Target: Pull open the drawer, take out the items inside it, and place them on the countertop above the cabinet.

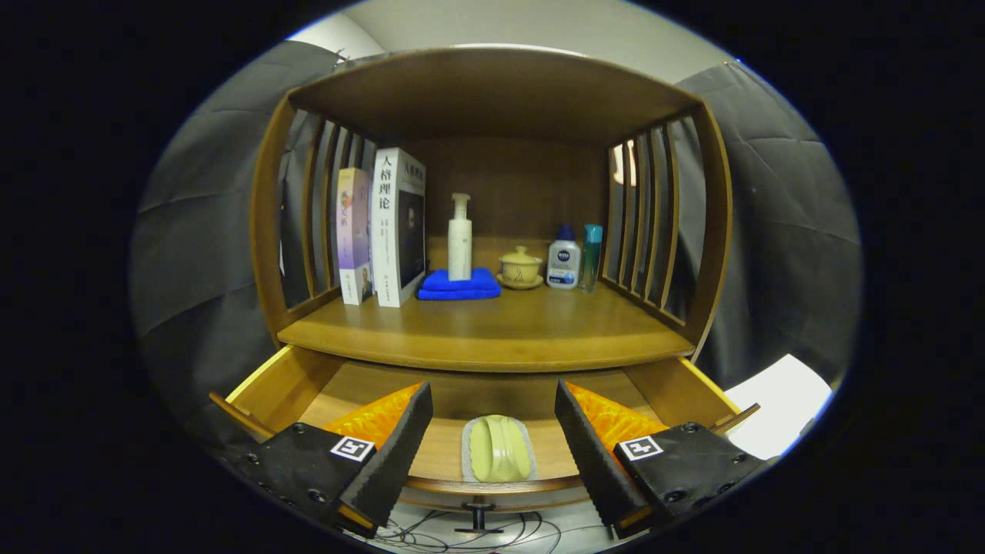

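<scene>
The gripper [492,431] hangs over the pulled-out drawer [286,378] with its two ridged, wedge-shaped fingers spread wide apart, pressing on nothing. Between them, on the smooth wooden drawer floor near its curved front edge, lies a pale green oblong item [499,448] in a clear, greyish wrapper (it looks like a sealed bar or sponge, though I cannot tell which). Just above the drawer, the glossy wooden countertop [492,332] bows forward in a gentle curve, enclosed by slatted side panels. At its back, two upright books [382,231] lean against the left slats; beside them a slim white pump bottle [460,238] stands on a folded blue cloth [460,285] of soft, fuzzy weave. Further right sit a small yellowish lidded ceramic cup [521,268] on a saucer, a squat white bottle [563,259] with a blue cap, and a thin teal bottle [592,255], close together.
</scene>
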The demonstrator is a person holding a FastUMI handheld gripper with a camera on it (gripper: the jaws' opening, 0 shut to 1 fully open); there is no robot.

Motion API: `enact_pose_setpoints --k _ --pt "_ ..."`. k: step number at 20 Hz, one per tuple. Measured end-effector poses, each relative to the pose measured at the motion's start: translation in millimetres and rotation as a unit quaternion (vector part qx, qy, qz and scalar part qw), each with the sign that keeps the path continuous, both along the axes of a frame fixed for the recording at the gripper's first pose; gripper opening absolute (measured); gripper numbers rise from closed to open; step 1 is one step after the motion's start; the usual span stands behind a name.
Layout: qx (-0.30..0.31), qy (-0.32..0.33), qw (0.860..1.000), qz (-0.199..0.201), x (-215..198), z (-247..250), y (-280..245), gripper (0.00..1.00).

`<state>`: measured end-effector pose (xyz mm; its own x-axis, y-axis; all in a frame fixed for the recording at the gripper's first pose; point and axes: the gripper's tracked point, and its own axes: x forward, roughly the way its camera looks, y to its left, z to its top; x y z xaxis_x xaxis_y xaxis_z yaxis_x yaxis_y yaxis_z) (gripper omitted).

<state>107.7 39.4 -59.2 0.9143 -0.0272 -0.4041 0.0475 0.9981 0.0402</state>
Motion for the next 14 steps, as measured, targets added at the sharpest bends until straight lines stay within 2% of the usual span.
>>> enact_pose_setpoints --k 7,9,14 --pt "0.005 0.119 0.993 -0.026 19 -55 -13 1.00" --pt "0.022 0.147 0.989 -0.020 26 -70 -8 1.00" --pt "0.005 0.213 0.977 0.000 32 -98 0 1.00"
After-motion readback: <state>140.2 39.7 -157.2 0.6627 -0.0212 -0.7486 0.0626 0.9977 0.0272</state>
